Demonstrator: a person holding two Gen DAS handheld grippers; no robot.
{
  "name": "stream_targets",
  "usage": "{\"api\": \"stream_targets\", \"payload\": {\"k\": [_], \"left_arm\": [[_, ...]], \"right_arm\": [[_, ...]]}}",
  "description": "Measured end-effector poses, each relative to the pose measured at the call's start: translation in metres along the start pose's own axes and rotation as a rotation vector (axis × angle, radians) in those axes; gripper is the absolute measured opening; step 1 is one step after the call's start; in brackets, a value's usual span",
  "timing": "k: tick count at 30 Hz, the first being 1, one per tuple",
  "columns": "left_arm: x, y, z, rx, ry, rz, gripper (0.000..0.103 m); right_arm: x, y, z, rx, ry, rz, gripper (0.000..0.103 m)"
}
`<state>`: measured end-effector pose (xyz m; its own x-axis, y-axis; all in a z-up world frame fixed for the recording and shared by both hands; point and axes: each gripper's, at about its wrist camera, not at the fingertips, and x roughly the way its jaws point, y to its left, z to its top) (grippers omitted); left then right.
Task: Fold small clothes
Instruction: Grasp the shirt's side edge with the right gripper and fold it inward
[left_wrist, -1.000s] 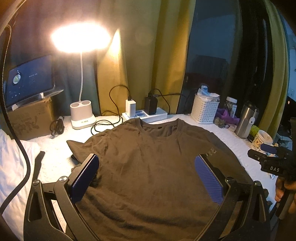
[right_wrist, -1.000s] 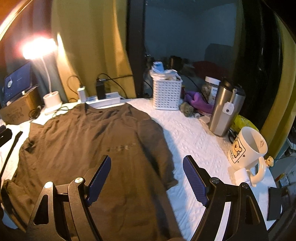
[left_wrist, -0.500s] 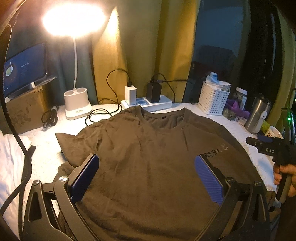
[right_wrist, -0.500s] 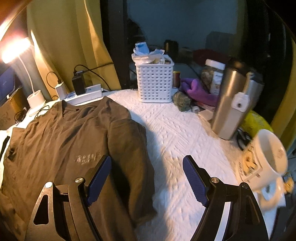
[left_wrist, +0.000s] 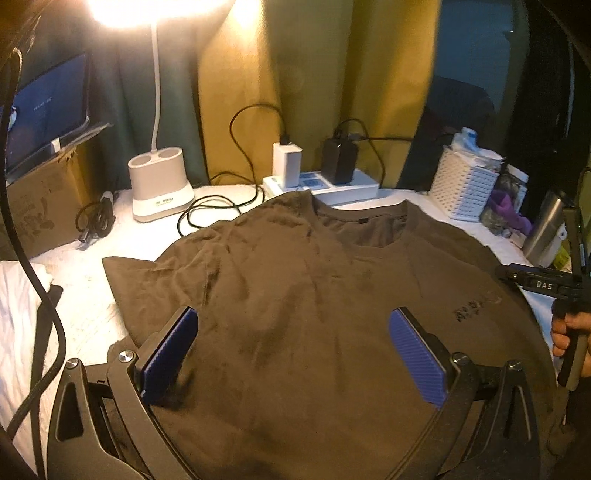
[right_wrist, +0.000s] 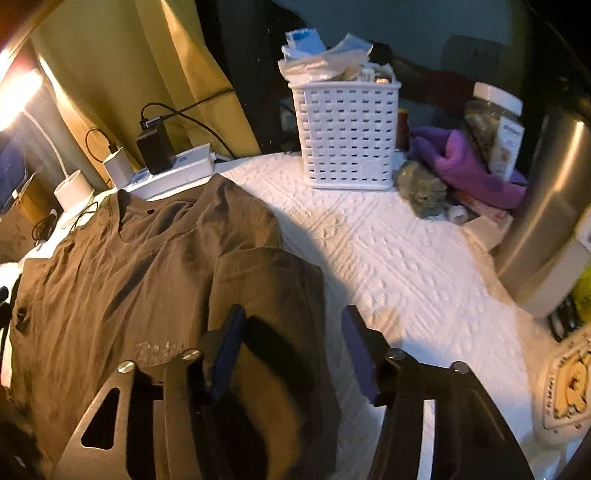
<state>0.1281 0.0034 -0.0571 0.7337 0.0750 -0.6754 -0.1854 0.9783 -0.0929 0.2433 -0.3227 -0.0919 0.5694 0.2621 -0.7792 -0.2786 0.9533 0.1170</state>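
Note:
A brown t-shirt (left_wrist: 295, 295) lies flat, face up, on the white textured cloth, collar toward the back. My left gripper (left_wrist: 291, 347) is open and empty, low over the shirt's left chest, its left blue pad near the left sleeve (left_wrist: 147, 280). My right gripper (right_wrist: 291, 343) is open, straddling the shirt's right sleeve (right_wrist: 273, 295) close above it. The right gripper also shows in the left wrist view (left_wrist: 546, 284), held by a hand at the right edge.
At the back stand a lamp base (left_wrist: 160, 184), a power strip with chargers (left_wrist: 321, 181) and cables, a cardboard box (left_wrist: 40, 199) and a white basket (right_wrist: 345, 129). A steel tumbler (right_wrist: 546, 206), purple cloth (right_wrist: 469, 162), jar and mug (right_wrist: 569, 384) crowd the right side.
Both grippers have moved forward and lower toward the shirt. The right gripper has come down over the right sleeve, and its jaws stand narrower than before.

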Motion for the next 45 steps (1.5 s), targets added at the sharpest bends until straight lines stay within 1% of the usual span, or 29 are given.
{"api": "stream_targets", "payload": {"k": [1,2,3,4,7,10,11,12,15,17,18,20,21,23,24,28,30,31,35,40,42,45], "left_arm": [[0.003,0.002,0.001,-0.004,0.005,0.002,0.102],[0.006,0.004,0.002,-0.007,0.008,0.003,0.102],[0.008,0.005,0.003,-0.008,0.01,0.005,0.102],[0.009,0.006,0.004,-0.007,0.011,0.007,0.102],[0.01,0.008,0.006,-0.011,0.012,0.007,0.102],[0.012,0.009,0.007,-0.01,0.015,0.003,0.102],[0.012,0.008,0.007,-0.008,0.015,0.002,0.102],[0.011,0.007,0.007,-0.006,0.015,0.001,0.102],[0.009,0.006,0.008,-0.001,0.015,0.001,0.102],[0.005,0.005,0.008,0.001,0.01,0.001,0.102],[0.003,0.005,0.009,0.001,0.006,0.003,0.102],[0.0,0.005,0.009,-0.004,0.001,0.005,0.102],[-0.002,0.006,0.009,-0.005,-0.001,0.008,0.102],[-0.004,0.008,0.008,-0.007,-0.002,0.019,0.102],[-0.005,0.008,0.007,-0.008,0.002,0.024,0.102],[-0.007,0.009,0.005,-0.011,0.009,0.032,0.102],[-0.007,0.008,0.004,-0.007,0.011,0.033,0.102],[-0.007,0.008,0.004,-0.007,0.015,0.032,0.102],[-0.006,0.007,0.003,-0.005,0.022,0.032,0.102],[-0.005,0.007,0.003,-0.007,0.03,0.034,0.102],[-0.004,0.009,0.002,-0.017,0.036,0.032,0.102],[-0.003,0.01,0.002,-0.023,0.041,0.026,0.102]], "right_arm": [[0.003,0.0,0.001,0.002,0.006,0.004,0.045],[0.007,0.0,0.002,0.005,0.013,0.01,0.032],[0.007,0.0,0.002,0.009,0.011,0.012,0.025],[0.005,0.0,0.003,0.019,0.001,0.006,0.015],[-0.005,-0.004,0.002,0.026,-0.03,-0.039,0.006],[-0.015,-0.015,0.001,0.048,-0.048,-0.086,0.004],[-0.018,-0.02,0.0,0.05,-0.052,-0.104,0.0],[-0.02,-0.025,0.0,0.059,-0.053,-0.111,0.0],[-0.028,-0.038,-0.002,0.094,-0.069,-0.097,0.0],[-0.031,-0.041,-0.001,0.119,-0.069,-0.062,0.0],[-0.031,-0.04,0.0,0.105,-0.059,-0.065,0.0],[-0.03,-0.032,0.003,0.073,-0.049,-0.102,0.0],[-0.029,-0.029,0.004,0.071,-0.043,-0.097,0.0],[-0.027,-0.019,0.004,0.043,-0.027,-0.061,0.0],[-0.025,-0.015,0.004,0.028,-0.02,-0.063,0.0],[-0.009,-0.004,-0.005,-0.022,0.039,-0.095,0.0],[0.001,-0.004,-0.011,-0.047,0.08,-0.131,0.001],[0.0,-0.001,-0.014,-0.083,0.055,-0.145,0.001],[-0.002,0.006,-0.02,-0.136,0.052,-0.206,0.001],[-0.004,0.004,-0.025,-0.149,0.047,-0.304,0.001],[-0.007,-0.001,-0.028,-0.135,0.034,-0.308,0.001],[-0.008,-0.003,-0.027,-0.13,0.043,-0.328,0.001]]}}
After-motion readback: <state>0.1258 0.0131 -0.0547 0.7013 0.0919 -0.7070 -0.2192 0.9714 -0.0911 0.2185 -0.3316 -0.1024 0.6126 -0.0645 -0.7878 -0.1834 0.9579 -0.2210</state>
